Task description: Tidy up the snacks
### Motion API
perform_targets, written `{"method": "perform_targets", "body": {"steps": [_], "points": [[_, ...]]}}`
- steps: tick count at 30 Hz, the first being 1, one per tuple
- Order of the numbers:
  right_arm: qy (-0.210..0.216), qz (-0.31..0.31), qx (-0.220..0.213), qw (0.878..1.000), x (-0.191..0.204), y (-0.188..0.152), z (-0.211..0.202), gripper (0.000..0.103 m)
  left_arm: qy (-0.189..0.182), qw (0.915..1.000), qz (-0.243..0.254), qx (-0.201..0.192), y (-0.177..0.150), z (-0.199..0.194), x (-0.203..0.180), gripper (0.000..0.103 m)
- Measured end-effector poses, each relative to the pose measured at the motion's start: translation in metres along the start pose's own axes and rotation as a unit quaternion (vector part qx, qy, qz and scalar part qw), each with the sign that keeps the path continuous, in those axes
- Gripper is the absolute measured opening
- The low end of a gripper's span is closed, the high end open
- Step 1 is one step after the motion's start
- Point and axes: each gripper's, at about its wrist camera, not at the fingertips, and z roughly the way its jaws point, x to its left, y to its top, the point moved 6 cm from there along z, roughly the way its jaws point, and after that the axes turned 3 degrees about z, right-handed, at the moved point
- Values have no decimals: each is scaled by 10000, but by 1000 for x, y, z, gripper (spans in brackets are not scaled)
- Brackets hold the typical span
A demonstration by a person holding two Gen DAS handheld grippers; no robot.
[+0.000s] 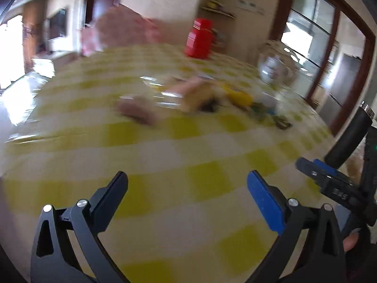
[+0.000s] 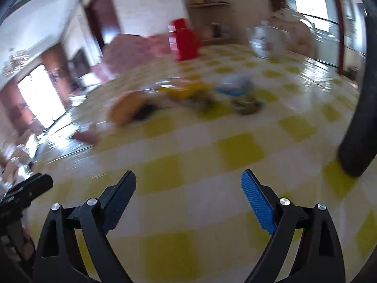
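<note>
Several snack packets [image 1: 205, 96] lie in a loose, blurred heap near the middle of a table with a yellow-and-white checked cloth [image 1: 179, 155]. Among them are a pink one [image 1: 136, 110], a tan one and a yellow one [image 1: 238, 96]. The right wrist view shows the same heap [image 2: 186, 94], with an orange packet [image 2: 127, 108] at its left. My left gripper [image 1: 187, 184] hangs open over bare cloth, well short of the snacks. My right gripper [image 2: 188, 184] is open too, with nothing between its fingers. Both views are smeared by motion.
A red container [image 1: 199, 39] stands at the table's far side. A clear glass jar [image 1: 274, 67] stands at the far right. The right gripper's body [image 1: 334, 181] shows at the left view's right edge. A dark pole [image 2: 362, 122] crosses the right view's edge.
</note>
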Motion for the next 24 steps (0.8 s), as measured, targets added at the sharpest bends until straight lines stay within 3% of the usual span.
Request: {"method": "perform_targets", "body": {"steps": [3, 7, 12, 16, 17, 18, 20, 24], "points": [[-441, -26, 70, 9990, -29, 27, 26, 88, -228, 9994, 229, 132, 13, 45, -37, 101], [-697, 144, 358, 9968, -57, 56, 68, 88, -603, 9977, 260, 177, 25, 83, -67, 101], [-839, -184, 632, 9943, -64, 89, 117, 88, -1125, 9935, 12, 166, 29, 94, -75, 101], [-779, -347, 857, 9927, -59, 102, 141, 88, -1247, 9919, -188, 129, 30, 93, -66, 101], [-712, -360, 931, 9925, -60, 102, 145, 85, -1256, 9917, -246, 149, 31, 94, -64, 101], [-727, -364, 896, 9927, -60, 100, 142, 75, -1243, 9916, -310, 194, 32, 97, -63, 101], [-668, -344, 689, 9948, -61, 98, 130, 47, -1192, 9920, -312, 258, 35, 103, -64, 101], [-703, -265, 391, 9964, -62, 92, 102, 44, -971, 9946, 23, 377, 52, 129, -87, 101]]}}
